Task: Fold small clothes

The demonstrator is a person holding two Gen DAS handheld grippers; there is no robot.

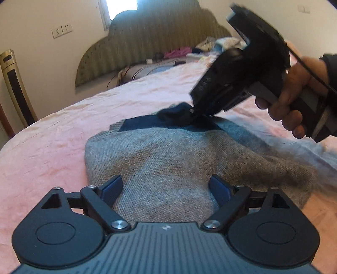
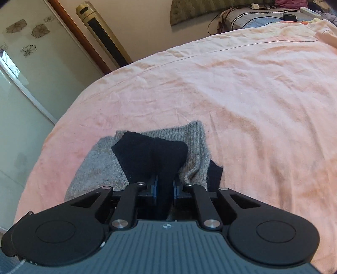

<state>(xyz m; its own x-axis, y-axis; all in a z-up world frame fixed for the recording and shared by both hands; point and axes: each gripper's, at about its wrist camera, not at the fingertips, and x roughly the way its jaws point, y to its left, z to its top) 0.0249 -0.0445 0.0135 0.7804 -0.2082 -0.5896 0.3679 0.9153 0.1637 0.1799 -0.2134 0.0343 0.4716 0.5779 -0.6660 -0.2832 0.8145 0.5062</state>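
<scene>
A small grey knitted sweater [image 1: 164,160] with a dark navy part [image 1: 177,118] lies on the pink bedsheet [image 1: 52,137]. My left gripper [image 1: 165,188] is open just above the sweater's near edge, its blue pads on either side of the grey knit. My right gripper [image 1: 194,110] is shut on the navy part at the sweater's far side and lifts it a little. In the right wrist view my right gripper [image 2: 165,187] pinches the navy cloth [image 2: 151,153], with grey ribbed knit [image 2: 195,147] beneath it.
The pink sheet [image 2: 252,105] covers the bed all around. A padded headboard [image 1: 151,40] and piled clothes [image 1: 210,46] are at the far end. A tall gold fan [image 2: 103,35] stands by the wall. Cables and a pillow [image 2: 252,16] lie near the headboard.
</scene>
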